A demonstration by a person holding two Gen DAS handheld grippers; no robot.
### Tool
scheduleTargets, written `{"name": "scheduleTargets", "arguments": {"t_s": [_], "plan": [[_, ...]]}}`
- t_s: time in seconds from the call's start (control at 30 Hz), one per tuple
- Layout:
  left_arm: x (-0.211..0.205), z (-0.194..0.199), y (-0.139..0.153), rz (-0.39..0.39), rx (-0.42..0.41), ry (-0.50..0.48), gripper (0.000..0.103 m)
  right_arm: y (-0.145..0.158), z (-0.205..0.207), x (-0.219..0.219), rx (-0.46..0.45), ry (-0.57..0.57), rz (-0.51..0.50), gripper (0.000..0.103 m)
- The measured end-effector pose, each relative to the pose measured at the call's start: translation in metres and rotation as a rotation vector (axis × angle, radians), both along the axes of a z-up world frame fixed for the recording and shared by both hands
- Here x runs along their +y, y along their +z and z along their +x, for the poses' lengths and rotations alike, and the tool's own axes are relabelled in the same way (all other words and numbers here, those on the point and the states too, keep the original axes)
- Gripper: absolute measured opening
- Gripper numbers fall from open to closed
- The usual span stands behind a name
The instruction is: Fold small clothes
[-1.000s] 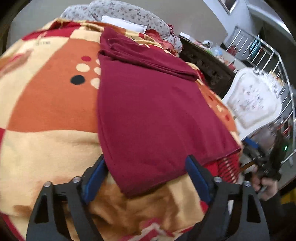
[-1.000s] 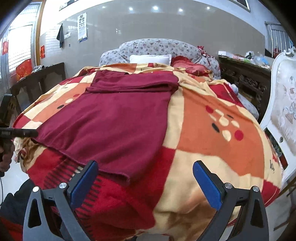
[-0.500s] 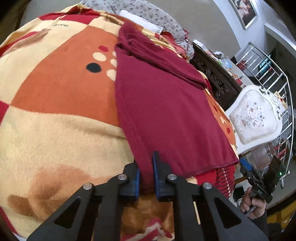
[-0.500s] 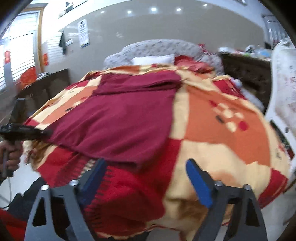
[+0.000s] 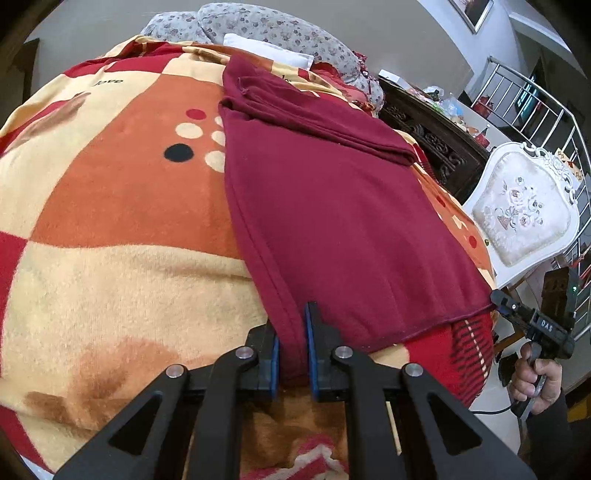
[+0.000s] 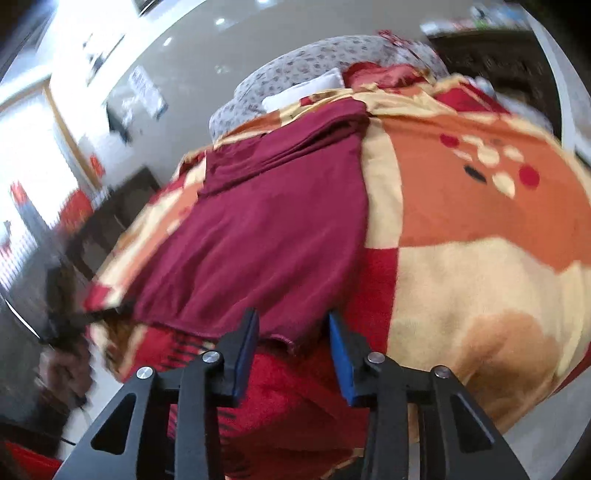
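A dark red garment [image 5: 332, 206] lies flat on a patterned orange, cream and red blanket [image 5: 110, 221], its far end folded over. My left gripper [image 5: 291, 354] is shut on the garment's near left hem corner. In the right wrist view the garment [image 6: 266, 236] lies ahead. My right gripper [image 6: 291, 343] is partly open, its blue pads either side of the near right hem corner, not clamped. The right gripper also shows in the left wrist view [image 5: 535, 325], at the garment's right corner.
Grey floral pillows [image 5: 266, 26] and a white pillow [image 5: 269, 51] lie at the bed's head. A white upholstered chair [image 5: 524, 214] and a dark carved cabinet [image 5: 436, 144] stand to the bed's right. A metal railing [image 5: 546, 107] is behind them.
My left gripper closed on the near left hem corner and holds it. My right gripper moved in to the near right corner and its jaws narrowed around the hem.
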State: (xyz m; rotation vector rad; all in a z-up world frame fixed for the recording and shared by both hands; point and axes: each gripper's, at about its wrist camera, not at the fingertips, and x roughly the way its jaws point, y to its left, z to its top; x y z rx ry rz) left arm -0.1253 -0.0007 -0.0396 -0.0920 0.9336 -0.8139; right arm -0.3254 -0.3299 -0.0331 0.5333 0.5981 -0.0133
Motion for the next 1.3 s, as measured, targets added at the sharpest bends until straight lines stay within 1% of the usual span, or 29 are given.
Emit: {"name": "scheduleTargets", "arguments": {"t_s": [0.07, 0.1, 0.13, 0.17, 0.23, 0.3, 0.4, 0.43, 0.5, 0.57, 0.6, 0.67, 0.7, 0.73, 0.77, 0.83, 0.87, 0.93, 1.0, 1.07, 1.17, 1.23, 1.3], "plan": [[0.001, 0.000, 0.000, -0.004, -0.001, 0.002, 0.011, -0.003, -0.002, -0.005, 0.002, -0.016, 0.032, 0.039], [0.002, -0.001, 0.001, -0.011, -0.004, 0.003, 0.011, -0.005, -0.002, -0.006, 0.003, -0.021, 0.043, 0.031], [0.002, -0.002, 0.002, -0.017, -0.007, 0.001, 0.010, -0.006, -0.002, -0.005, 0.004, -0.020, 0.047, 0.014], [0.002, -0.003, 0.003, -0.016, -0.015, 0.002, 0.009, -0.004, -0.002, -0.002, 0.004, -0.001, 0.034, 0.011], [0.005, -0.006, 0.009, -0.029, -0.043, 0.015, 0.008, 0.004, -0.003, 0.011, 0.009, 0.023, -0.059, 0.010], [0.007, -0.006, 0.020, -0.064, -0.063, 0.019, 0.008, 0.014, -0.005, 0.016, -0.018, 0.042, -0.093, 0.009], [0.008, 0.004, 0.051, -0.145, -0.142, 0.029, 0.008, 0.049, -0.006, 0.010, -0.128, 0.060, -0.093, 0.009], [0.008, 0.011, 0.059, -0.172, -0.156, 0.039, 0.008, 0.067, -0.002, 0.003, -0.175, 0.069, -0.094, 0.009], [0.005, 0.034, 0.073, -0.229, -0.153, 0.064, 0.008, 0.088, 0.010, -0.009, -0.215, 0.068, -0.082, 0.009], [-0.004, 0.068, 0.086, -0.281, -0.139, 0.100, 0.008, 0.112, 0.037, -0.031, -0.263, 0.063, -0.039, 0.009], [-0.009, 0.081, 0.091, -0.296, -0.129, 0.114, 0.008, 0.119, 0.047, -0.037, -0.273, 0.060, -0.030, 0.009], [-0.025, 0.118, 0.106, -0.324, -0.100, 0.157, 0.008, 0.136, 0.080, -0.060, -0.299, 0.032, 0.015, 0.009], [-0.035, 0.138, 0.115, -0.330, -0.105, 0.177, 0.008, 0.141, 0.094, -0.067, -0.303, 0.021, 0.035, 0.009], [-0.043, 0.153, 0.121, -0.325, -0.112, 0.188, 0.008, 0.148, 0.118, -0.079, -0.297, 0.010, 0.057, 0.009], [-0.054, 0.177, 0.128, -0.315, -0.115, 0.205, 0.008, 0.153, 0.134, -0.087, -0.292, -0.007, 0.059, 0.009], [-0.075, 0.213, 0.137, -0.278, -0.138, 0.223, 0.008, 0.159, 0.167, -0.100, -0.273, -0.035, 0.080, 0.009], [-0.088, 0.234, 0.139, -0.253, -0.139, 0.225, 0.008, 0.161, 0.187, -0.107, -0.255, -0.056, 0.066, 0.009], [-0.110, 0.268, 0.136, -0.176, -0.157, 0.236, 0.008, 0.158, 0.223, -0.119, -0.213, -0.092, 0.045, 0.009], [-0.130, 0.298, 0.125, -0.121, -0.145, 0.249, 0.008, 0.148, 0.252, -0.130, -0.163, -0.134, 0.040, 0.009], [-0.146, 0.315, 0.118, -0.067, -0.169, 0.260, 0.008, 0.139, 0.276, -0.137, -0.126, -0.165, 0.009, 0.009], [-0.161, 0.330, 0.108, -0.044, -0.173, 0.262, 0.008, 0.123, 0.304, -0.147, -0.085, -0.187, 0.003, 0.009], [-0.167, 0.338, 0.099, -0.025, -0.157, 0.261, 0.011, 0.116, 0.316, -0.154, -0.067, -0.208, -0.006, 0.009], [-0.170, 0.346, 0.089, -0.001, -0.123, 0.265, 0.013, 0.107, 0.329, -0.163, -0.054, -0.203, 0.030, 0.013]]}}
